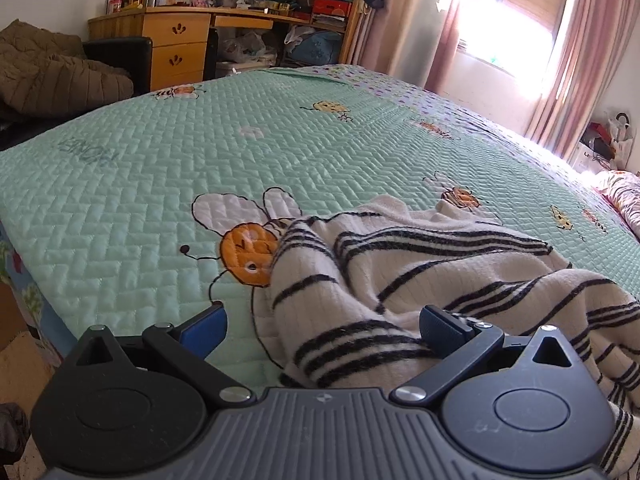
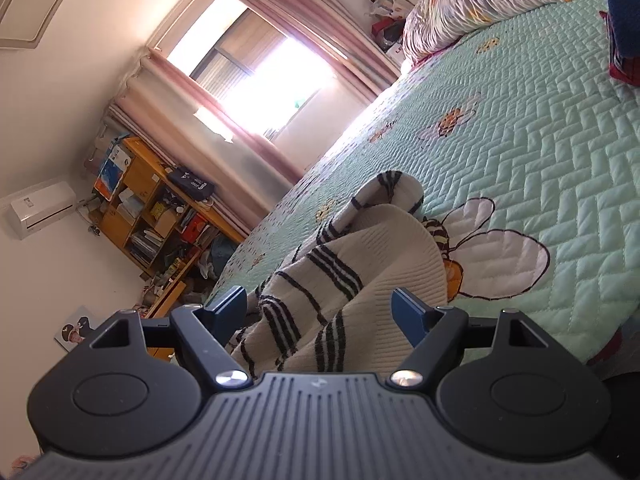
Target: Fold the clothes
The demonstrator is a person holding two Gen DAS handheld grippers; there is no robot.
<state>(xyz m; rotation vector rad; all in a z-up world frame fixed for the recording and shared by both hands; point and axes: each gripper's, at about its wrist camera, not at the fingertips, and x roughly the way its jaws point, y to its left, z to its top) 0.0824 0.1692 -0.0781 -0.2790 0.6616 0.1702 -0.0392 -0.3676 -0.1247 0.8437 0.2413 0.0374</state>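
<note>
A cream sweater with black stripes (image 1: 420, 280) lies crumpled near the front edge of a bed covered by a mint quilted spread with bee pictures (image 1: 200, 160). My left gripper (image 1: 320, 328) is open just above it, with a bunched sleeve lying loose between the blue fingers. In the right wrist view, which is rolled to one side, the same sweater (image 2: 360, 248) rises in a folded hump. My right gripper (image 2: 320, 312) stands open there, its blue fingers on either side of the cloth without pressing it.
A wooden desk and shelves (image 1: 248, 20) stand beyond the bed's far end. A brown quilted coat on a black chair (image 1: 52, 72) is at the left. A curtained bright window (image 1: 512, 28) is at the right. Pillows (image 2: 480, 0) lie at the head.
</note>
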